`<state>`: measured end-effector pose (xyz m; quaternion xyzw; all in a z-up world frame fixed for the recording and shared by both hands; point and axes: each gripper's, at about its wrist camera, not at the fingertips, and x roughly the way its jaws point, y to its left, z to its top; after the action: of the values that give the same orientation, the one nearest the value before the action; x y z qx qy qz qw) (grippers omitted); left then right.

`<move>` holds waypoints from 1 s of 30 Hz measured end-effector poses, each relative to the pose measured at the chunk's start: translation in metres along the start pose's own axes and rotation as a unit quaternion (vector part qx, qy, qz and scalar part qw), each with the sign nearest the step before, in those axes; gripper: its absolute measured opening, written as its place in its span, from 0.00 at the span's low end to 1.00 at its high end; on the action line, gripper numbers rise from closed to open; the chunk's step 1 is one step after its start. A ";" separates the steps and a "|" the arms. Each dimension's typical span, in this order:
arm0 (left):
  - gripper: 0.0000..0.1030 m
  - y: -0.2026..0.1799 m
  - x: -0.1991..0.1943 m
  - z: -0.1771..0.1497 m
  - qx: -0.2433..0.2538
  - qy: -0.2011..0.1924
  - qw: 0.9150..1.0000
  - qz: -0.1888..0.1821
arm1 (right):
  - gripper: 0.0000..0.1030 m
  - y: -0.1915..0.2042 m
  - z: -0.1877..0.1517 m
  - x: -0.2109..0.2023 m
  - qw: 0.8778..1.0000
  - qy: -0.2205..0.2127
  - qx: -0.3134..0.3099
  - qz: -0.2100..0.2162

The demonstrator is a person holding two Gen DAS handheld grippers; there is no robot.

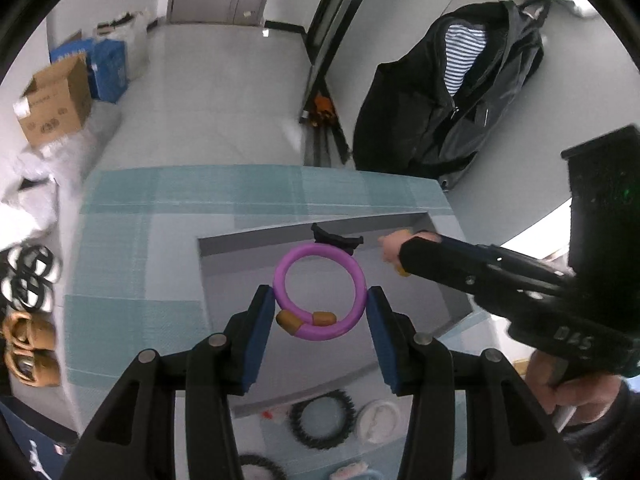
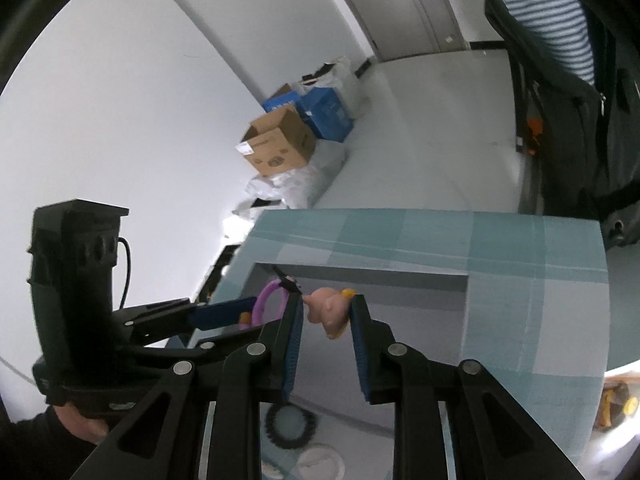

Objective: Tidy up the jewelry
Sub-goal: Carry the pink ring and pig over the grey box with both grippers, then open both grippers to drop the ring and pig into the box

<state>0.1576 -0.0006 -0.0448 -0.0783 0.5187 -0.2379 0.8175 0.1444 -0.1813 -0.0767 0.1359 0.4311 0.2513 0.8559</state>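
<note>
A: Purple bracelet (image 1: 320, 294), with two tan beads at its gap, sat between the blue pads of the left gripper (image 1: 320, 312). Jaws roughly half open, both pads pressing the ring's outer edge; held, above the grey tray (image 1: 440, 296).

B: And the right gripper (image 2: 325, 316)?

A: Nearly closed on a small pink charm (image 2: 328, 310) with a yellow band. Charm also hung over the tray, just beside the bracelet. Tray rested on the teal checked cloth (image 1: 132, 240).

B: Anything already in the tray?

A: One small black piece (image 1: 336, 238) against the far wall. Could not identify it. A spiky black ring (image 1: 322, 424) and a white disc (image 1: 378, 420) lay on the cloth outside the near wall, not yet sorted.

B: Risks noted?

A: Three, all judgement. First: the ring was pinched only at two points on a smooth curved edge, so any twist of the wrist could let it pivot or pop out. Second: the two grippers worked close together over one tray, and could knock each other on release. Third: a drop from this height might bounce the ring over the low wall onto the cloth.

B: The charm?

A: Irregular shape, small contact area. Could slip sideways.
</note>
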 end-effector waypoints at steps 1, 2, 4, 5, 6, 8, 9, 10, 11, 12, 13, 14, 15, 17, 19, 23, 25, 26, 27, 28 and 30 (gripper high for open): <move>0.43 0.001 0.002 0.001 -0.011 0.006 1.000 -0.008 | 0.24 -0.002 0.001 -0.002 1.000 -0.001 0.005 -0.003; 0.43 0.003 0.003 0.002 -0.017 0.011 1.000 -0.011 | 0.24 -0.007 0.002 -0.003 1.000 -0.002 0.015 0.003; 0.43 0.005 0.002 0.002 -0.021 0.009 1.000 -0.014 | 0.32 -0.012 0.005 -0.007 1.000 -0.006 0.024 0.006; 0.44 0.006 -0.001 0.002 -0.021 0.004 1.000 -0.014 | 0.34 -0.015 0.005 -0.010 1.000 -0.012 0.025 0.006; 0.45 0.006 -0.003 0.001 -0.020 0.001 1.000 -0.018 | 0.36 -0.016 0.006 -0.014 0.999 -0.019 0.026 0.008; 0.61 0.005 -0.005 0.001 -0.017 -0.002 1.000 -0.020 | 0.38 -0.019 0.008 -0.021 0.999 -0.030 0.028 0.011; 0.74 0.005 -0.007 -0.001 -0.013 -0.004 1.000 -0.016 | 0.43 -0.020 0.008 -0.024 0.999 -0.034 0.029 0.011; 0.75 0.004 -0.010 -0.003 -0.010 -0.012 1.000 -0.015 | 0.49 -0.022 0.007 -0.029 0.999 -0.040 0.031 0.014; 0.75 0.003 -0.013 -0.004 -0.005 -0.018 1.000 -0.016 | 0.50 -0.022 0.007 -0.031 0.998 -0.044 0.032 0.015; 0.75 0.001 -0.015 -0.005 0.001 -0.020 1.000 -0.010 | 0.51 -0.022 0.006 -0.033 0.998 -0.047 0.031 0.014; 0.75 0.000 -0.016 -0.006 0.004 -0.021 1.000 -0.003 | 0.51 -0.022 0.006 -0.035 0.998 -0.049 0.029 0.012; 0.75 0.000 -0.019 -0.008 0.006 -0.024 1.000 0.002 | 0.51 -0.021 0.006 -0.036 0.998 -0.050 0.028 0.013; 0.75 -0.001 -0.022 -0.010 0.006 -0.026 1.000 0.008 | 0.51 -0.019 0.005 -0.038 0.998 -0.051 0.024 0.013; 0.75 -0.001 -0.029 -0.013 0.008 -0.032 0.999 0.016 | 0.56 -0.016 0.004 -0.040 0.998 -0.053 0.014 0.011; 0.75 -0.003 -0.034 -0.016 0.015 -0.040 0.999 0.031 | 0.64 -0.011 0.002 -0.043 0.998 -0.058 0.000 0.009; 0.75 -0.005 -0.037 -0.021 0.013 -0.051 0.996 0.071 | 0.73 -0.006 -0.003 -0.049 0.998 -0.063 -0.018 -0.005; 0.75 -0.004 -0.043 -0.026 0.005 -0.061 0.995 0.081 | 0.78 -0.003 -0.008 -0.054 0.997 -0.072 -0.027 -0.024; 0.75 -0.004 -0.046 -0.028 0.004 -0.067 0.994 0.091 | 0.79 -0.001 -0.010 -0.055 0.997 -0.073 -0.030 -0.026; 0.75 -0.004 -0.049 -0.030 0.003 -0.072 0.993 0.097 | 0.82 0.001 -0.013 -0.057 0.996 -0.074 -0.034 -0.030; 0.75 -0.005 -0.053 -0.032 0.004 -0.079 0.992 0.102 | 0.86 0.004 -0.016 -0.058 0.996 -0.075 -0.038 -0.038; 0.75 -0.007 -0.059 -0.036 0.006 -0.094 0.989 0.112 | 0.90 0.009 -0.022 -0.061 0.995 -0.077 -0.046 -0.045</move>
<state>0.1029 0.0254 -0.0109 -0.0368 0.4434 -0.1394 0.8847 0.0930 -0.2065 -0.0446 0.0957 0.3579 0.2210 0.9022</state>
